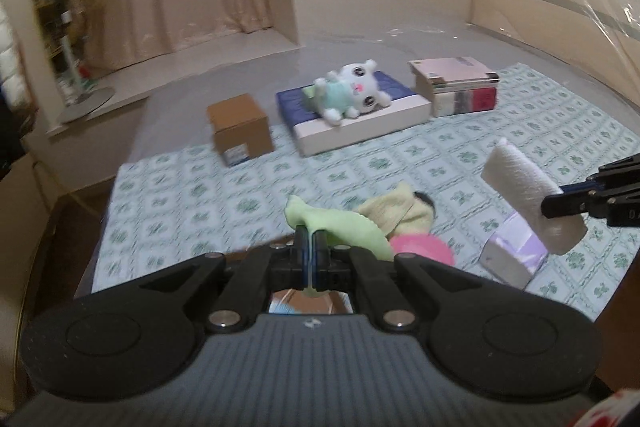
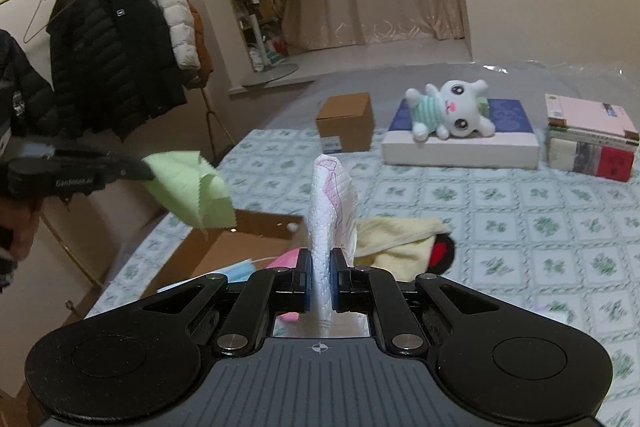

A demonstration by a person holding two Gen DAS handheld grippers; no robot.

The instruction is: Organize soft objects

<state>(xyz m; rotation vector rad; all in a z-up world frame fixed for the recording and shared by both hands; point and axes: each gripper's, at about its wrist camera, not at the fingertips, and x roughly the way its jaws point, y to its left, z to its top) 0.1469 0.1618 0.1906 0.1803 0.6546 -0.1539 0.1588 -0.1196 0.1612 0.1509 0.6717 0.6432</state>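
**Both grippers lifted over the bed, each clamped on a soft item**

The bed [image 2: 520, 211], spread with a green-and-white patterned cover, fills the lower part of both views. Along its far side lie a flat blue-topped box [image 2: 460, 143], a stack of books [image 2: 592, 143] to the right of it and a small brown carton [image 2: 346, 123] to the left. A white plush toy [image 2: 452, 107] in a striped green top lies on its back on the blue-topped box. Nearer the cameras, an open cardboard box [image 2: 224, 247] sits at the bed's left edge with a blue face mask [image 2: 240, 267] at its near corner. Just right of it lies a pale yellow cloth [image 2: 396, 239] heaped over a dark item with a red patch, touching a pink fluffy thing [image 1: 420, 247]. A pale lilac packet [image 1: 512, 251] lies further right in the left wrist view.

The left gripper [image 1: 309, 247] has its fingers clenched tight on a light green cloth [image 2: 192, 187], which hangs in the air above the open cardboard box. The right gripper [image 2: 320, 279] has its fingers grasping a folded white paper towel [image 2: 332, 195], which stands up between them clear of the bed, in front of the yellow cloth.
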